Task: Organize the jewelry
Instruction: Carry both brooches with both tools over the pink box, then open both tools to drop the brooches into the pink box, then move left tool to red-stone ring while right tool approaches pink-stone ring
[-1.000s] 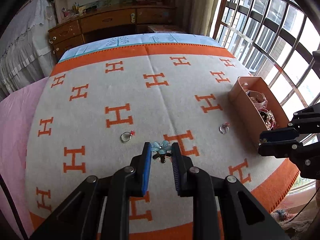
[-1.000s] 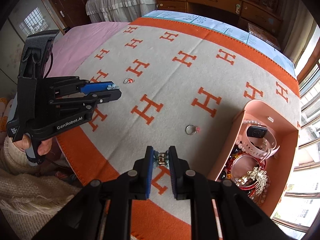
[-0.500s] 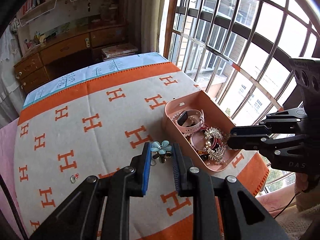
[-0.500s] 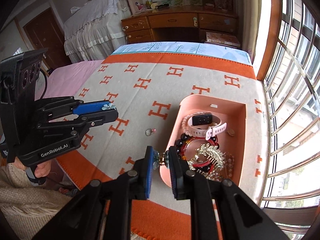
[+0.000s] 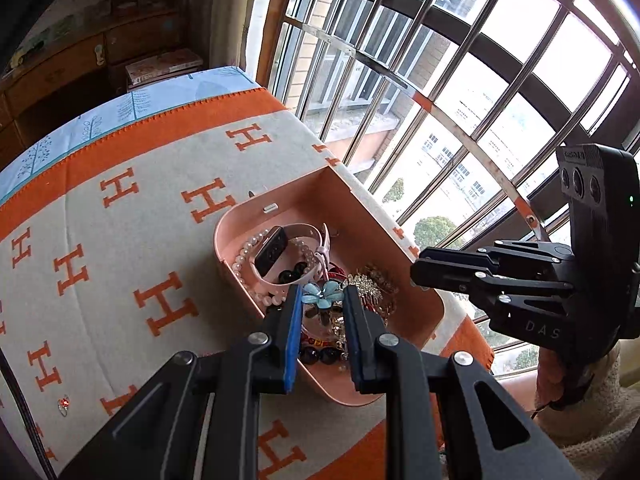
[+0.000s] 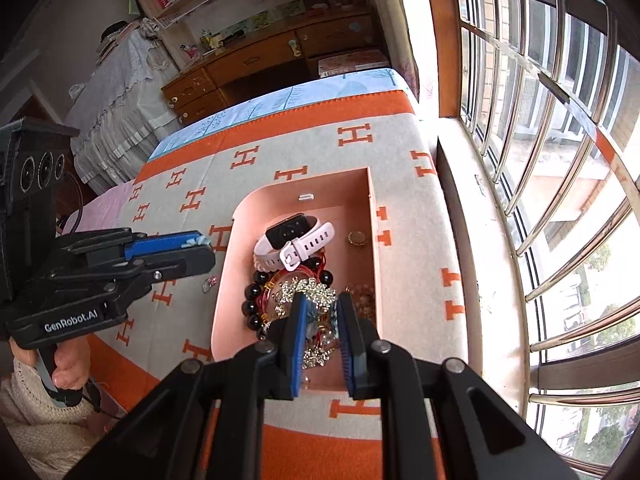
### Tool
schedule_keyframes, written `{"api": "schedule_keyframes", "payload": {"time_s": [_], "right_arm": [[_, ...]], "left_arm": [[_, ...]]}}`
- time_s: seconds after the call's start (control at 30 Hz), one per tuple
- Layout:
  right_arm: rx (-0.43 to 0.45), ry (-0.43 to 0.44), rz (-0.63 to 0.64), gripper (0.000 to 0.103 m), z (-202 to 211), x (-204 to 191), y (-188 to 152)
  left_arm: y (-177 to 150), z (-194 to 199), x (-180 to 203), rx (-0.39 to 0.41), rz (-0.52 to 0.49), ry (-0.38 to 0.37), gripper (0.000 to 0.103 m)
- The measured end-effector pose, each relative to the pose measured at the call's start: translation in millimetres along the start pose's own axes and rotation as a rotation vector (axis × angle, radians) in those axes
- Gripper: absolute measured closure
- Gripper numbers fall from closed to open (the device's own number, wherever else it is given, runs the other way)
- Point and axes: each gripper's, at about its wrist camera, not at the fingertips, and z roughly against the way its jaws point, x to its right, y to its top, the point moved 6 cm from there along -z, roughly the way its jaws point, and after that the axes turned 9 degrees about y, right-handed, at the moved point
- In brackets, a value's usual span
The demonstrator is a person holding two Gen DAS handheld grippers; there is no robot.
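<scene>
- The left gripper [image 5: 320, 304] is pinched narrowly on the blue flower piece [image 5: 321, 293], which sits between the fingertips, over the near end of the pink tray [image 5: 340, 188], I judge so it can drop in.
- The right gripper [image 6: 322, 316] hangs over the tray's pile; its jaws stand slightly apart, and whether they hold anything I cannot tell.
- Only the right view shows a ring [image 6: 209, 282] on the blanket [image 6: 280, 152], below the left fingertips; only the left view shows another ring [image 5: 64, 403], well left of its fingers.

Black tool [image 5: 319, 304], blue pads [image 5: 294, 336]
</scene>
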Motion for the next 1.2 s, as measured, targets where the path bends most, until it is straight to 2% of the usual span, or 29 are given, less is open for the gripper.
{"api": "schedule_keyframes", "payload": {"time_s": [0.27, 0.33, 0.4, 0.47, 0.5, 0.8, 0.97, 1.2], "right_arm": [[0.005, 0.016, -0.059, 0.088, -24, 16, 24], [0.004, 0.017, -0.067, 0.088, -30, 18, 29], [-0.003, 0.032, -0.077, 0.087, -35, 19, 33], [-0.008, 0.041, -0.088, 0.087, -39, 19, 35], [-0.008, 0.044, -0.090, 0.087, -40, 18, 35], [-0.001, 0.068, -0.074, 0.087, -33, 5, 31], [-0.011, 0.071, -0.063, 0.087, -31, -6, 20], [-0.029, 0.088, -0.019, 0.087, -26, -35, 1]], "left_arm": [[-4, -15, 12, -0.022, -0.048, 0.029, 0.084], [-4, -14, 12, -0.013, -0.054, 0.041, 0.079], [-3, -11, 12, 0.001, -0.058, 0.055, 0.064], [-3, -7, 10, 0.015, -0.055, 0.067, 0.055], [-3, -5, 10, 0.021, -0.054, 0.070, 0.053], [-15, 14, 6, 0.050, -0.058, 0.116, 0.052], [-26, 31, -2, 0.073, -0.044, 0.145, 0.043], [-53, 74, -37, 0.125, -0.025, 0.265, 0.041]]}}
